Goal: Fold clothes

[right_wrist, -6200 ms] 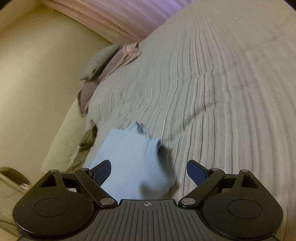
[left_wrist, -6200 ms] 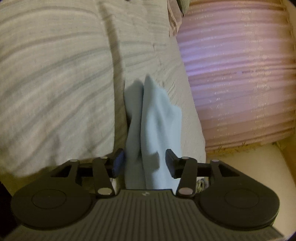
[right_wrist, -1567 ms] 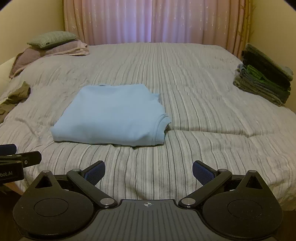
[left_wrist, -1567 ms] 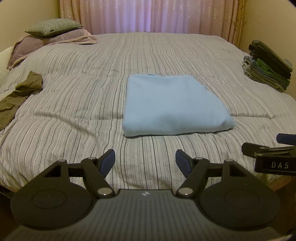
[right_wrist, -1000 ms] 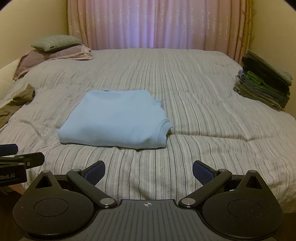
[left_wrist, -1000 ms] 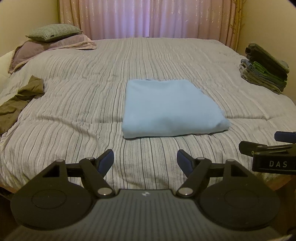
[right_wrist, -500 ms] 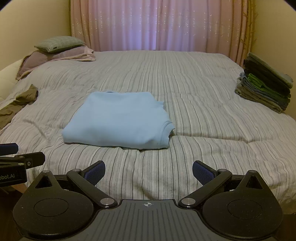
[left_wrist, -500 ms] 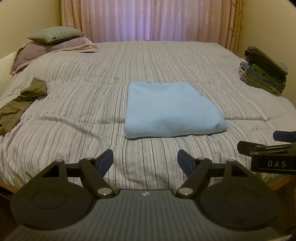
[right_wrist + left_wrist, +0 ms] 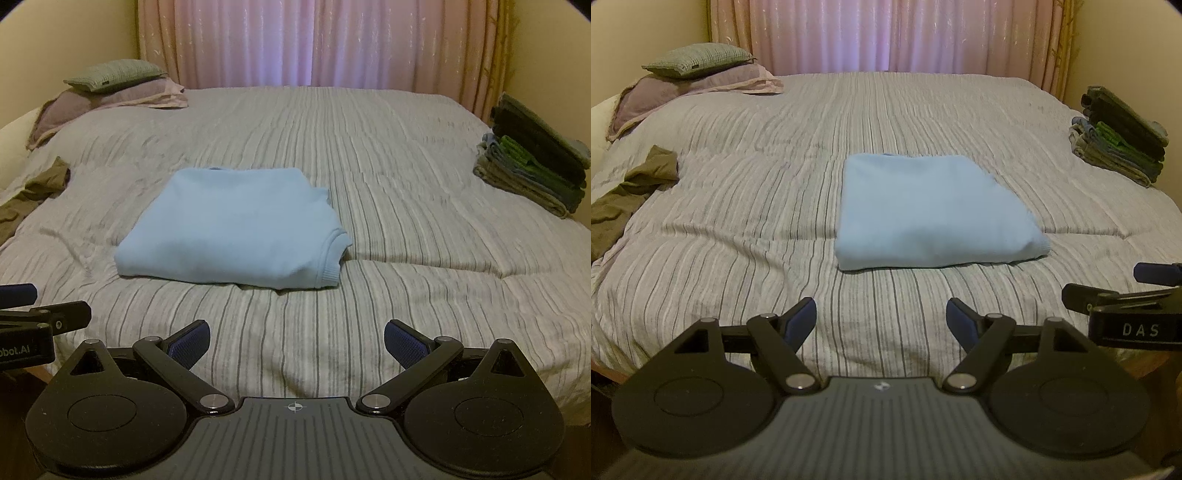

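Hovering off the near edge of the bed, left gripper and right gripper both spread wide, nothing between the pads. Lying ahead of both, well apart from the fingertips, a folded light blue sweater, released flat on the striped cover, probably so the fold holds. Running its longer side away from the grippers toward the curtains, collar at the near right corner. Farther right, a stack of folded clothes, likely where it goes next; far left, an unfolded olive garment.
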